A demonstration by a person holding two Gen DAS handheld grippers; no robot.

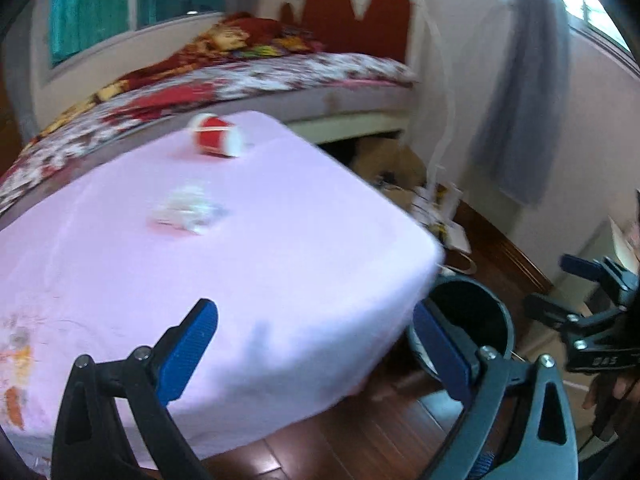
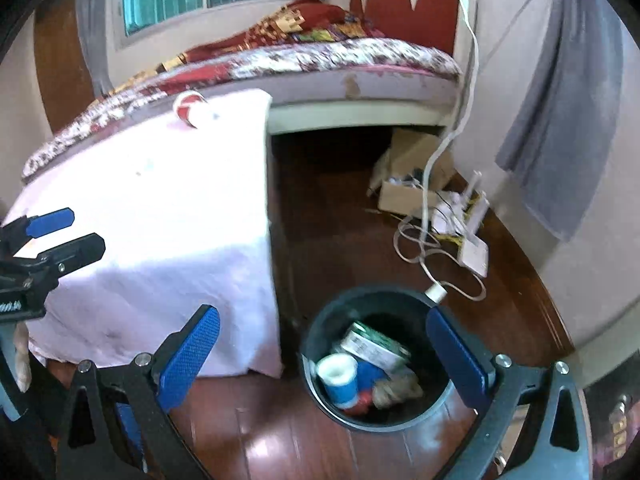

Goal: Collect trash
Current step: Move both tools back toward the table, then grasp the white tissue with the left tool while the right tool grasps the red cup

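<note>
Two grippers are spread wide, and neither holds anything. Between the blue pads of the right gripper (image 2: 322,344), just below and ahead of it, stands a dark round trash bin (image 2: 320,320) on the wooden floor (image 2: 280,440). Inside the bin lie a blue-and-white paper cup (image 2: 338,376), a green-and-white carton (image 2: 374,346) and some crumpled wrapping (image 2: 396,388). The left gripper (image 1: 316,344) hangs over the near corner of a tabletop (image 1: 240,264) draped in a pink cloth, with the same trash bin (image 1: 468,304) low beside its right-hand finger. Farther ahead of the left gripper, on the cloth, sits a crumpled white piece of trash (image 1: 188,214), blurred, and beyond it, near the far edge, a red-and-white cup (image 1: 218,136) lying on its side. Well past the tabletop runs a bed (image 1: 280,76) with a flowered cover. Ahead and to the right of the right gripper, white cables (image 2: 436,240) and a cardboard box (image 2: 412,184) lie on the floor by the wall.
</note>
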